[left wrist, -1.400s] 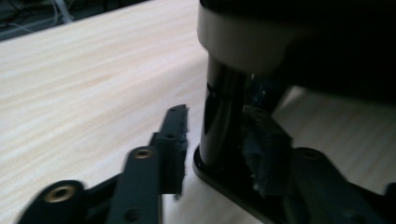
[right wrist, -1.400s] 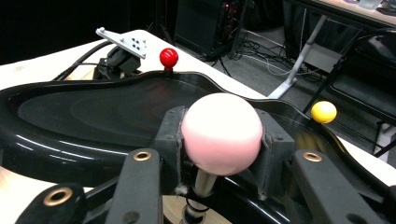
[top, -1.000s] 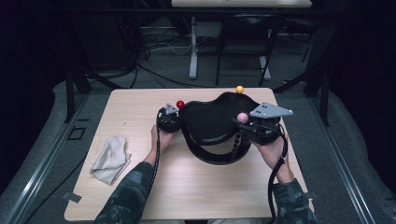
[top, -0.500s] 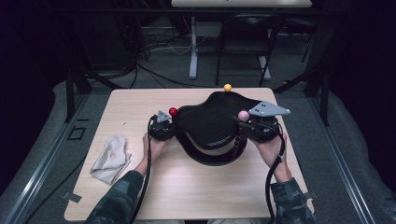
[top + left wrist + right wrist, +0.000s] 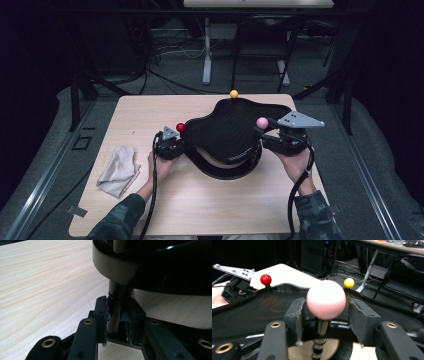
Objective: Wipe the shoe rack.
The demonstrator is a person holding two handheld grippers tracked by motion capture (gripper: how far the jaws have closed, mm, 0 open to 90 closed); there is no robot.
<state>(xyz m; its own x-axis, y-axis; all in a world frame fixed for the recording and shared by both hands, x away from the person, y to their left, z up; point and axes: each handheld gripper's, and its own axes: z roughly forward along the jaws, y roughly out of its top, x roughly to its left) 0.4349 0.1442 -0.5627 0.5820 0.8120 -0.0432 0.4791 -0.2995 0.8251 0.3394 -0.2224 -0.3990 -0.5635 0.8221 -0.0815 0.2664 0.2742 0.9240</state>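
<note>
while the left gripper clamped its jaws on a black post under the black tray, the right gripper had its jaws just opening, pads standing off either side of the pink ball and its stem. the tray stretched between the two grippers on the table. beyond the left jaws sat a red ball; farthest off, a yellow ball. a cloth lay left of the left gripper.

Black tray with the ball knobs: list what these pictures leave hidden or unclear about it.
- Black tray, high view: its top hides what lies underneath.
- Left gripper view: the frame's top edge cuts off the tray; the jaws hide the post's foot.
- Right gripper view: the pink ball and its post are blurred.
</note>
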